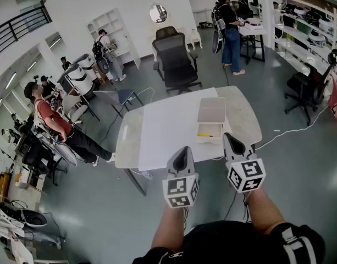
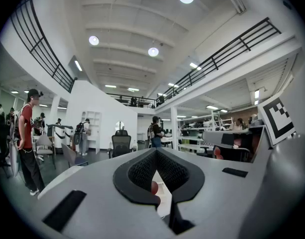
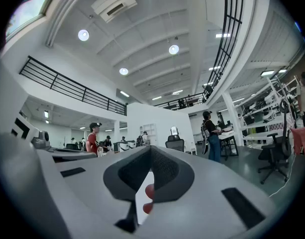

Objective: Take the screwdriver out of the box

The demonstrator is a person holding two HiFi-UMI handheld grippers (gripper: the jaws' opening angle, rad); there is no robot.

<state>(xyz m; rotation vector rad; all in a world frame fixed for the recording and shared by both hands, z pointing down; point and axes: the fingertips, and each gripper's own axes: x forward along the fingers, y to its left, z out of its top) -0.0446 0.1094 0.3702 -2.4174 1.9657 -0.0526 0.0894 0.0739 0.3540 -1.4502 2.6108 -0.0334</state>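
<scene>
A shallow white box (image 1: 212, 100) stands on the right half of the pale table (image 1: 157, 131). A small yellow-handled screwdriver (image 1: 205, 135) lies in the box's near end. My left gripper (image 1: 182, 154) hovers at the table's near edge, left of the box, jaws together and empty. My right gripper (image 1: 230, 141) is just beside the box's near right corner, also shut on nothing. In the left gripper view the left gripper (image 2: 156, 151) points level across the room, as does the right gripper (image 3: 151, 147) in the right gripper view. The box is hidden in both gripper views.
A black office chair (image 1: 175, 62) stands behind the table, and a second chair (image 1: 305, 89) is at the right. A white cable (image 1: 289, 131) trails on the floor right of the table. Several people stand or sit around the room's edges.
</scene>
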